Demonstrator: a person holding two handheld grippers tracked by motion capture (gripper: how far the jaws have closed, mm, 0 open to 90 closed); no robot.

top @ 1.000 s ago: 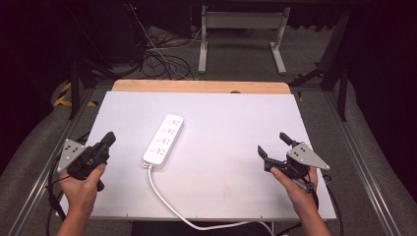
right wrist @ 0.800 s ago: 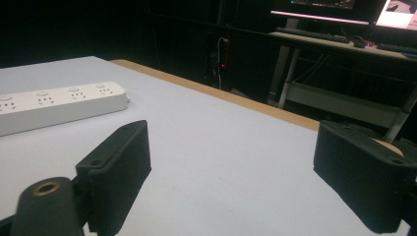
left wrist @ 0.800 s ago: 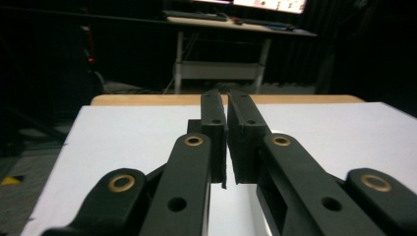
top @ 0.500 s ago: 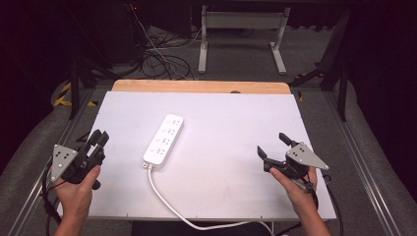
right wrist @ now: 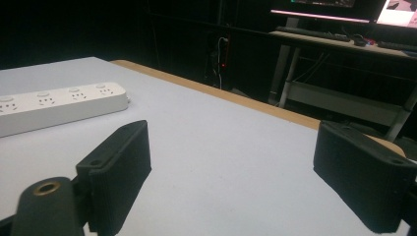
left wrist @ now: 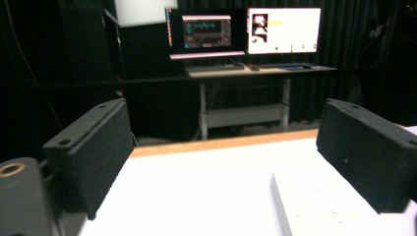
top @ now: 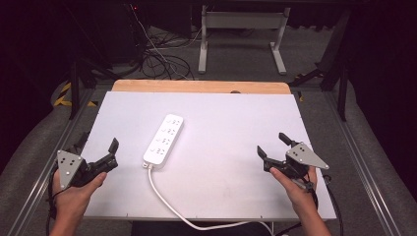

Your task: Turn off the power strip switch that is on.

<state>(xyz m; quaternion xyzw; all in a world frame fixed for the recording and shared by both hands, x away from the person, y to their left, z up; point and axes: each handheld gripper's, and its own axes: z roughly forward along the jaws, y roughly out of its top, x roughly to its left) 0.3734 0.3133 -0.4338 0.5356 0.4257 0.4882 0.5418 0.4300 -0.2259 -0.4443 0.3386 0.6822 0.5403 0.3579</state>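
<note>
A white power strip (top: 163, 139) lies left of the middle of the white table (top: 231, 128), and its white cable (top: 169, 206) runs off the near edge. My left gripper (top: 100, 149) is held open at the table's left edge, with the strip off to its right. In the left gripper view the jaws of the left gripper (left wrist: 223, 162) stand wide apart with nothing between them, and a blurred end of the strip (left wrist: 314, 206) lies low on the right. My right gripper (top: 271, 145) is open near the right front. Its own view shows the right gripper (right wrist: 231, 162) empty, with the strip (right wrist: 54, 105) far to the left.
A wooden strip (top: 199, 86) borders the table's far edge. Beyond it are tangled cables on the floor (top: 162, 59) and a desk frame (top: 241, 34). Monitors (left wrist: 243, 32) stand on a desk in the background. Metal rails (top: 361, 172) flank the table.
My left gripper has drifted slightly toward the near left corner and turned a little. The right gripper and the power strip have stayed where they were.
</note>
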